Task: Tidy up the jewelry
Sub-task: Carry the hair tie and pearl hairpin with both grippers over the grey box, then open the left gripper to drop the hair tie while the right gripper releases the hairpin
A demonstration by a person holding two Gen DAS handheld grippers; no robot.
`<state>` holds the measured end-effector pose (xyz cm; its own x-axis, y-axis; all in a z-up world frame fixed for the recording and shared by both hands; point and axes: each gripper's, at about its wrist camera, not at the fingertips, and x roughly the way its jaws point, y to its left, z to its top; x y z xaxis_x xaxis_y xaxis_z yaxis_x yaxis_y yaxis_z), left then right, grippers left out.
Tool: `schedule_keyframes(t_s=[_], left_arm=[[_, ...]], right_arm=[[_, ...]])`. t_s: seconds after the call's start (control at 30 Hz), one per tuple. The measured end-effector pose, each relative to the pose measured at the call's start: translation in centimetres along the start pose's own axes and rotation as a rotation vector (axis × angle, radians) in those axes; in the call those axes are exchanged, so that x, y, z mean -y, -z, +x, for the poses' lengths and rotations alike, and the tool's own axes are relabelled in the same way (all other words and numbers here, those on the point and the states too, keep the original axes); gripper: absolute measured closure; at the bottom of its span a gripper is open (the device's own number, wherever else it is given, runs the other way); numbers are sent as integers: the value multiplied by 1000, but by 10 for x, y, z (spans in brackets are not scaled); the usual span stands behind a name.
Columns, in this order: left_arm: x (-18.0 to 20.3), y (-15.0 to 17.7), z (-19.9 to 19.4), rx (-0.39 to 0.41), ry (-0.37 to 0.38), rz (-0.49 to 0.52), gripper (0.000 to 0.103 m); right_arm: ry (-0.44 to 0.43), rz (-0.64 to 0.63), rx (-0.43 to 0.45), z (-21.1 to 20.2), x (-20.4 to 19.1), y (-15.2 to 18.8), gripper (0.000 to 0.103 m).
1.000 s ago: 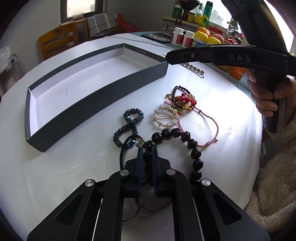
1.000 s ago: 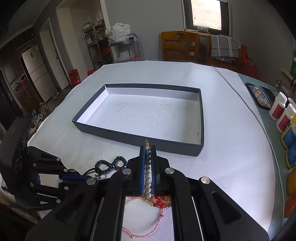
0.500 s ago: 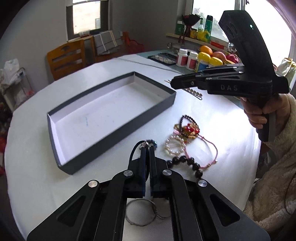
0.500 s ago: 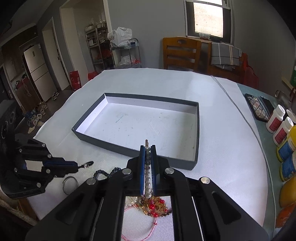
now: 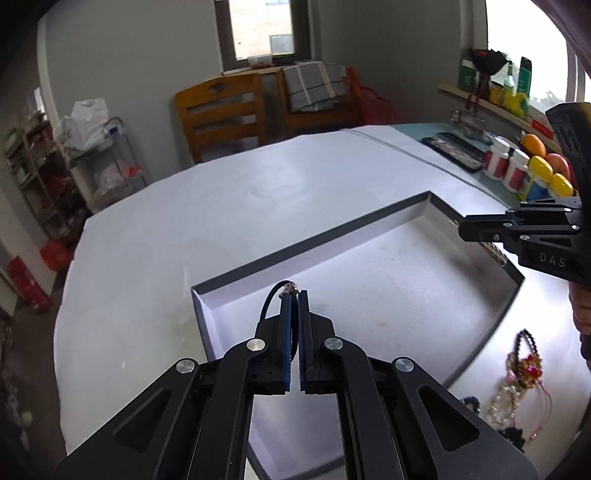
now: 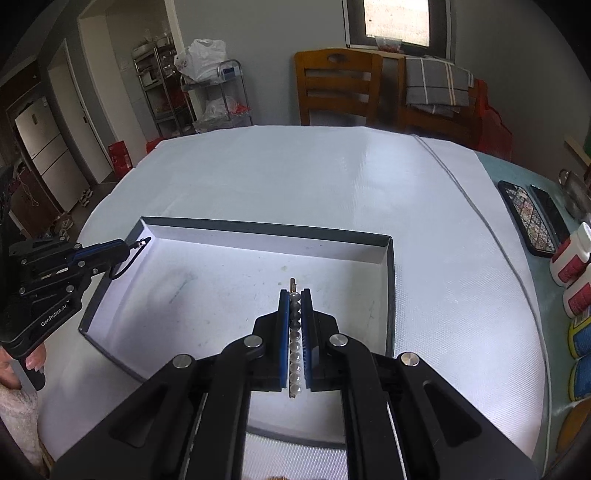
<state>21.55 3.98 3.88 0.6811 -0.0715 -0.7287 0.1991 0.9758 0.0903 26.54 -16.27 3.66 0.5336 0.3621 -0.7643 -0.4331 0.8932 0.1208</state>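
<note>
The left hand-held gripper [image 5: 294, 299] is clenched on a black cord necklace [image 5: 271, 301] with a small metal clasp at the tips, held above the near-left corner of the shallow dark box [image 5: 332, 236]; the right hand-held gripper [image 6: 294, 295] grips a pearl hair clip [image 6: 294, 347] lengthwise between its blue pads, over the box's white floor toward its right side; a heap of bracelets [image 5: 519, 376] lies on the white worktop [image 5: 184, 236] beside the box; 2 white bottles [image 5: 506, 168] stand at the far right edge.

Grey walls [image 6: 280, 55] are lit by a window [image 6: 397, 20] at upper right; a wooden chair [image 6: 336, 88] is set below, a fridge [image 6: 40, 147] at left.
</note>
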Motion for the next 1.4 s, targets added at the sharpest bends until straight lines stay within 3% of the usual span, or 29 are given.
schedule_keyframes(t_s=[0.1,0.23,0.5,0.6,0.67,0.77,0.8,0.83,0.97,1.07,1.17,1.23,1.4], left_arm=[[-7,-3,20,-22,-38,-23,100],[-10,-6,34,-46,-35,-49,100],[-2,1,50,-95,-38,-10,99],[0,3,54,-109,-28,-12,88],[0,2,53,-101,-36,-9,73],[3,1,49,-84,-36,-7,68],[3,1,49,-87,-37,-6,66],[4,1,48,-88,-44,-4,56],[7,2,35,-57,-42,-6,39],[9,4,20,-26,-39,-13,26],[12,7,6,-5,-34,-10,25],[14,11,-2,-1,-39,-6,20],[20,20,-21,13,-27,-14,16]], right_arm=[[27,16,-36,24,3,-7,97],[48,35,-80,47,6,-10,97],[53,48,-128,68,6,-5,97],[52,44,-134,70,5,-3,97],[55,39,-133,70,4,-2,96],[52,44,-131,69,5,-1,95],[50,46,-128,68,6,-1,90],[45,49,-123,65,6,0,82],[30,40,-94,50,4,1,74],[13,31,-63,31,4,6,59],[2,16,-36,11,2,14,53],[-7,13,-24,0,1,21,42],[-13,-3,1,-24,-2,37,35]])
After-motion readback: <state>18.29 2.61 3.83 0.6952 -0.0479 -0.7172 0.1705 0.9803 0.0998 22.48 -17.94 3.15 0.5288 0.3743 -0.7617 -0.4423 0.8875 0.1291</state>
